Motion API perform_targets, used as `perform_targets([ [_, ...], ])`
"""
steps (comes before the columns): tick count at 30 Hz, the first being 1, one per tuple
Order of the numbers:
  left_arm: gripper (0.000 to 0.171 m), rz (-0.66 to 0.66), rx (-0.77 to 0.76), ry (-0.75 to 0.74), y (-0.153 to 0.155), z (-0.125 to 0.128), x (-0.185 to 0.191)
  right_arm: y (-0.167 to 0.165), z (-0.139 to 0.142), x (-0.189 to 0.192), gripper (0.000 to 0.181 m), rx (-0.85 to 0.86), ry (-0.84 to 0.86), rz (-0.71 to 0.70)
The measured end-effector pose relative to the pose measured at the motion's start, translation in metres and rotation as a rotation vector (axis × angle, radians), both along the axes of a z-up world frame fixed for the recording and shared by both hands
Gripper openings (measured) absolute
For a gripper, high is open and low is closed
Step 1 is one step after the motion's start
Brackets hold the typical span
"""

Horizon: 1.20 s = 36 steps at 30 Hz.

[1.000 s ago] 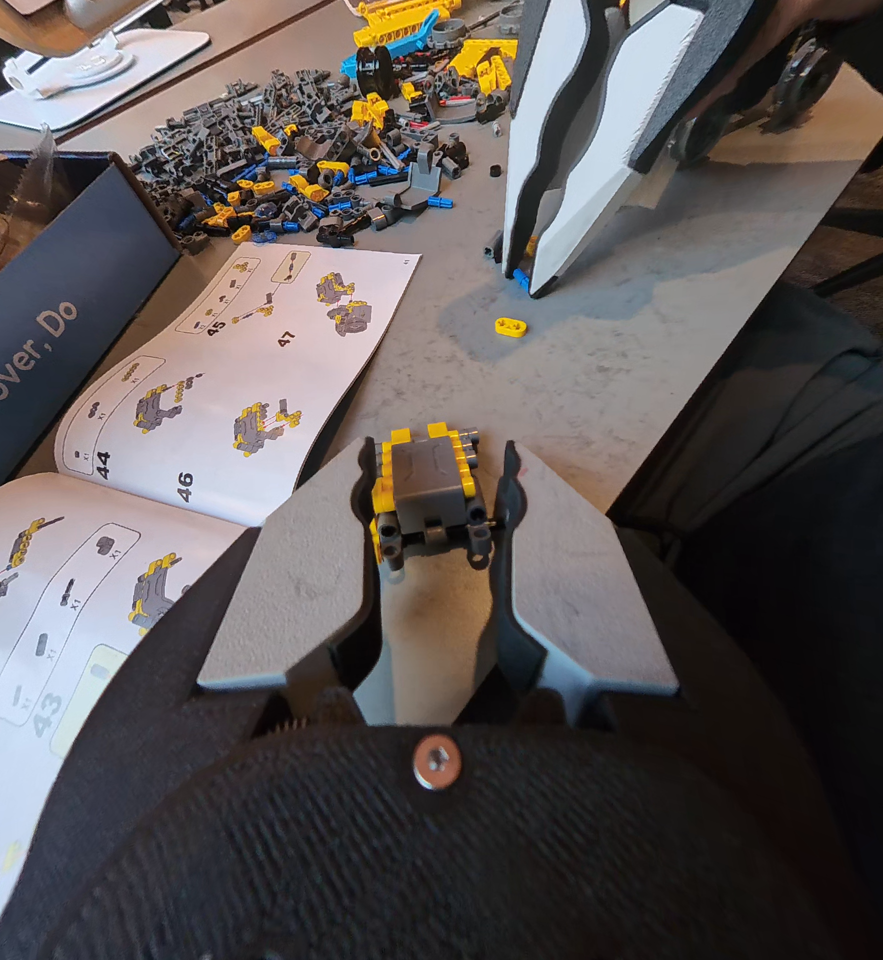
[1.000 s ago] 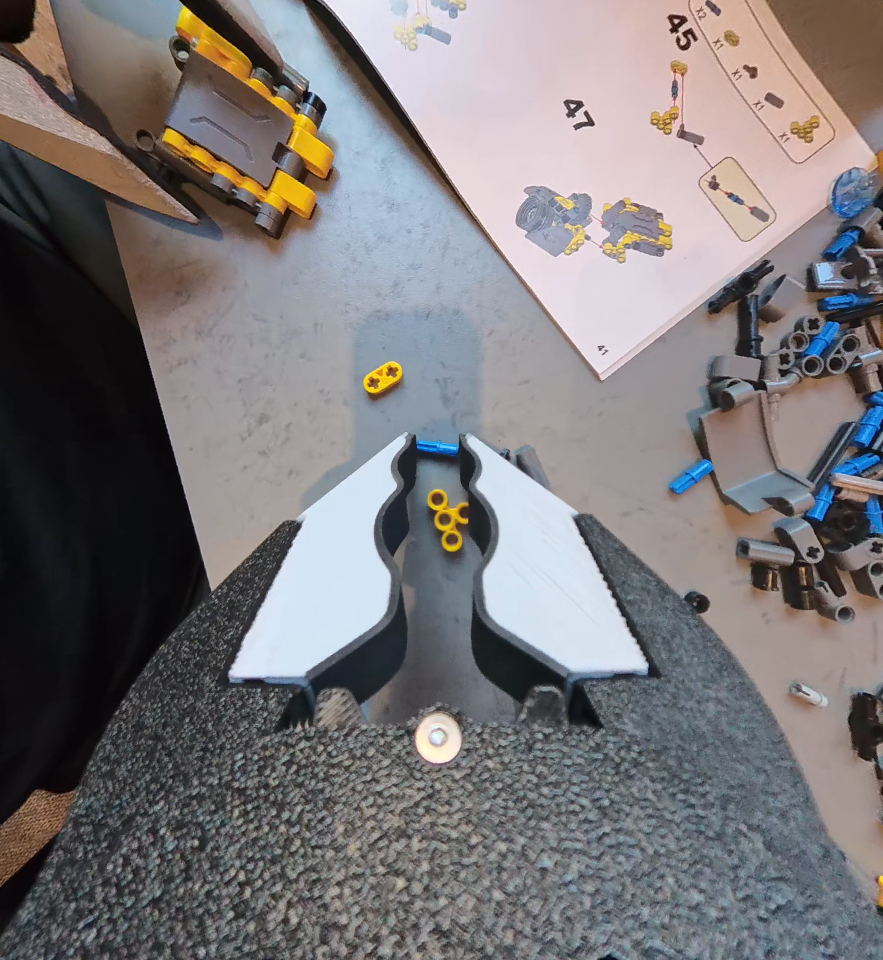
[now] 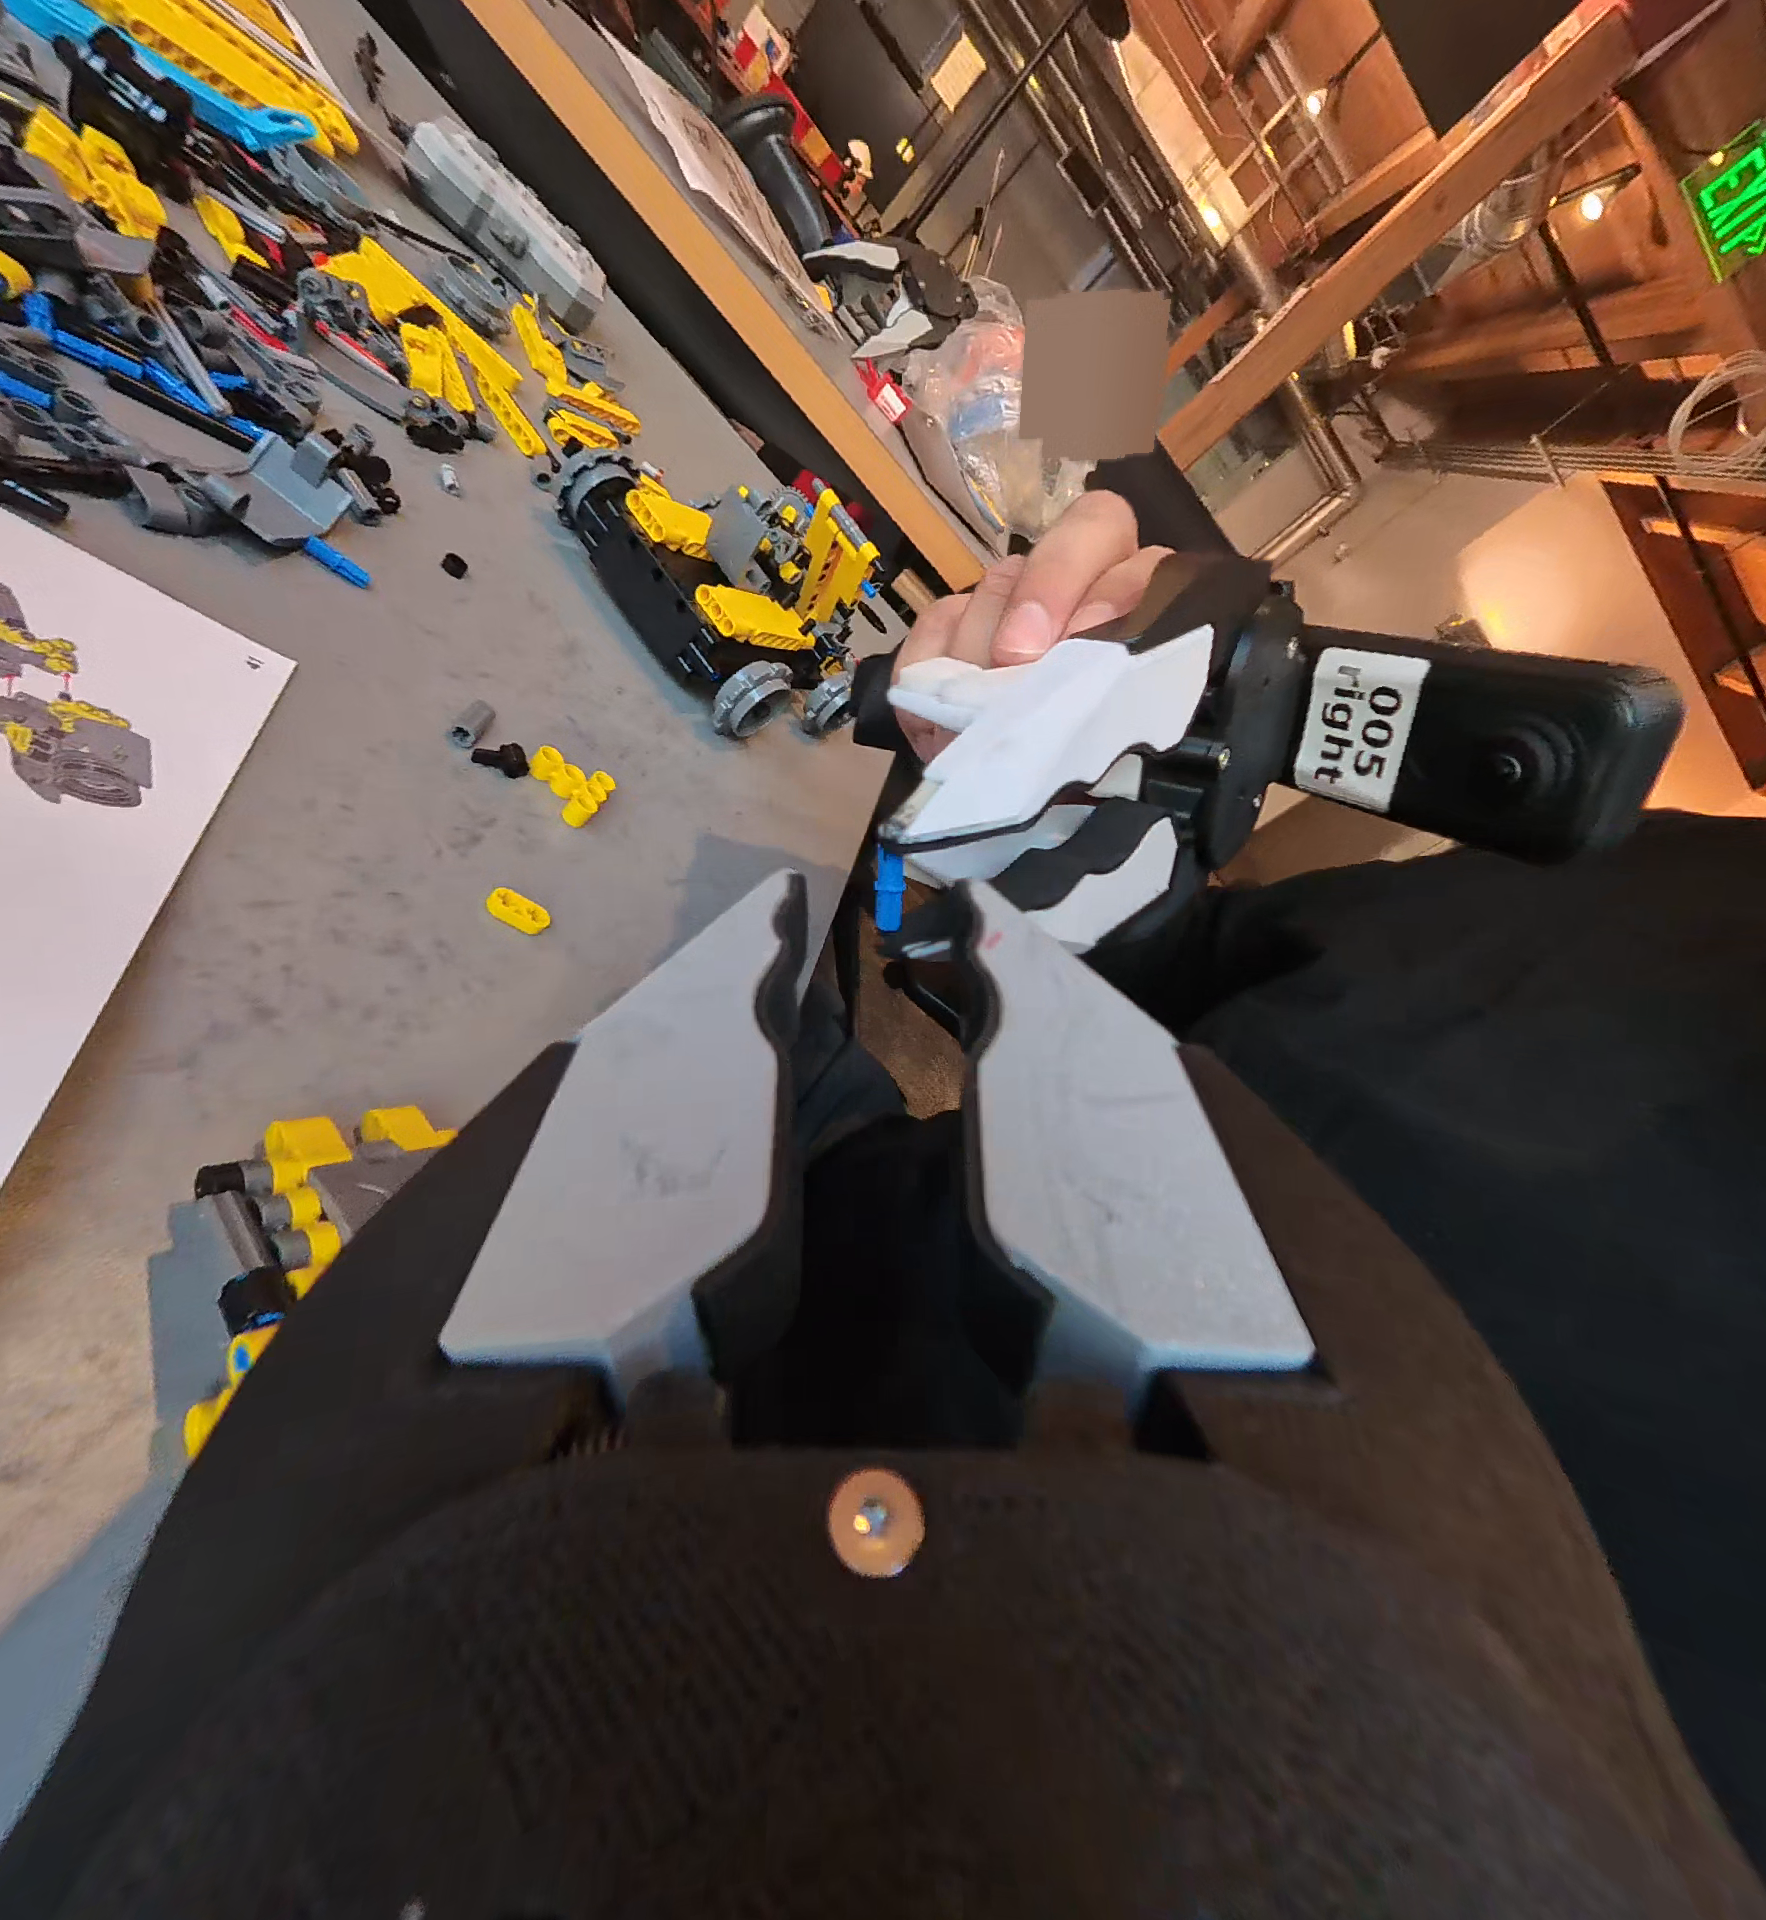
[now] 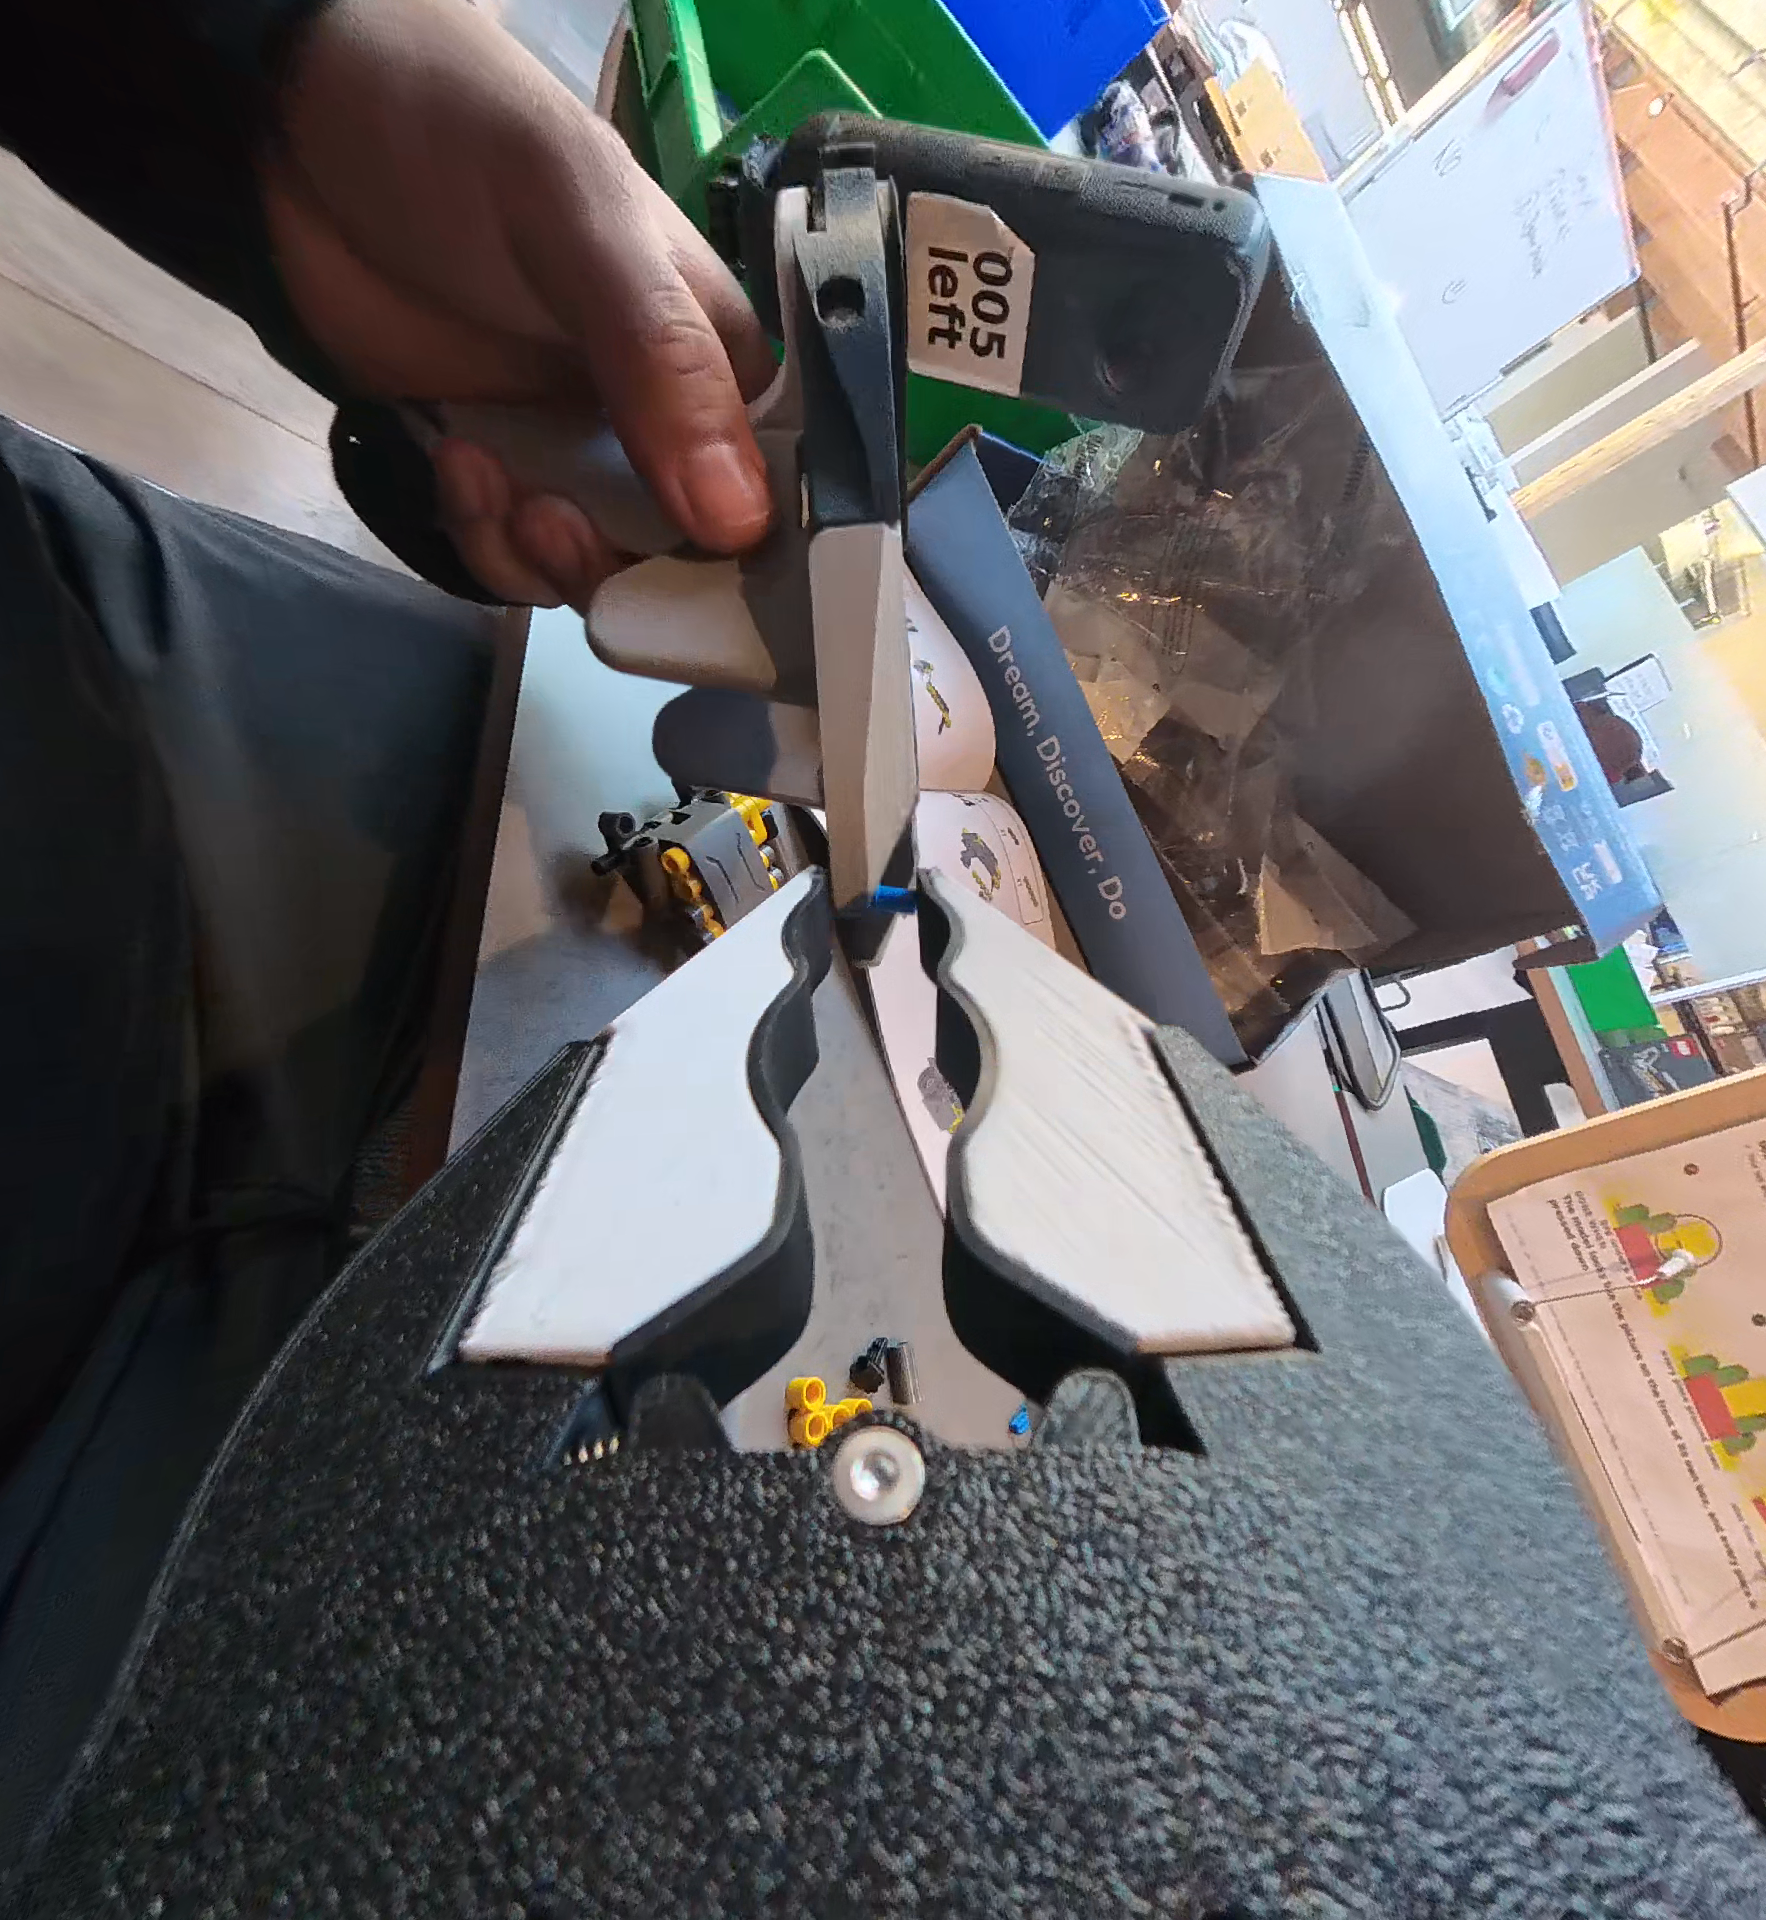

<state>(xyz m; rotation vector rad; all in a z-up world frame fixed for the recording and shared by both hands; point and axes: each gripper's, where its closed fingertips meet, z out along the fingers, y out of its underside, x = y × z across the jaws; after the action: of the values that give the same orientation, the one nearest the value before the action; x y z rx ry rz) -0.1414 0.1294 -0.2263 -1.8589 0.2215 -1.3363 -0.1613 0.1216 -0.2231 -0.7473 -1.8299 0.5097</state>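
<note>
My right gripper point(image 4: 871, 899) is shut on a small blue pin point(image 4: 889, 900), held across its fingertips above the table edge. It also shows in the left wrist view point(image 3: 900, 831), with the blue pin point(image 3: 887, 883) sticking down from its white tips. My left gripper point(image 3: 884, 904) is open and empty, its jaws on either side of the pin without closing on it. In the right wrist view the left gripper point(image 4: 863, 925) is edge-on, and one finger hides part of the pin. A yellow and grey brick assembly point(image 3: 307, 1195) lies on the grey table point(image 3: 359, 987), also seen in the right wrist view point(image 4: 702, 852).
An open instruction booklet point(image 3: 48, 831) lies at the left. A pile of loose yellow, blue and grey parts point(image 3: 183, 312) and a partly built vehicle point(image 3: 744, 582) sit farther back. Small yellow pieces point(image 3: 572, 774) and a yellow link point(image 3: 518, 907) lie nearby. A dark box point(image 4: 1055, 769) holds plastic bags.
My left gripper let go of the yellow and grey assembly, which now lies on the table. Both grippers rose and turned to face each other. The right still holds the blue pin.
</note>
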Motion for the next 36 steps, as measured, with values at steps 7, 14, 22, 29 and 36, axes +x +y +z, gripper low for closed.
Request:
perform_targets([
  [7, 0.002, -0.002, 0.033, 0.010, -0.001, -0.001, 0.001, 0.001, -0.003, 0.002, 0.014, 0.009, -0.005, -0.010],
  [14, 0.002, 0.060, 0.228, 0.337, 0.002, -0.009, -0.006, 0.008, 0.005, 0.013, 0.008, -0.280, 0.007, 0.022],
  [22, 0.002, 0.103, 0.470, 0.626, -0.002, -0.006, -0.005, -0.008, 0.000, 0.017, 0.007, -0.772, -0.154, 0.110],
  [29, 0.002, 0.086, 0.582, 0.850, -0.005, -0.016, 0.000, -0.006, -0.007, 0.013, 0.009, -0.870, -0.192, 0.060],
  [36, 0.002, 0.076, 0.596, 0.904, -0.005, -0.021, 0.002, -0.006, -0.016, 0.013, 0.004, -0.849, -0.227, 0.042],
])
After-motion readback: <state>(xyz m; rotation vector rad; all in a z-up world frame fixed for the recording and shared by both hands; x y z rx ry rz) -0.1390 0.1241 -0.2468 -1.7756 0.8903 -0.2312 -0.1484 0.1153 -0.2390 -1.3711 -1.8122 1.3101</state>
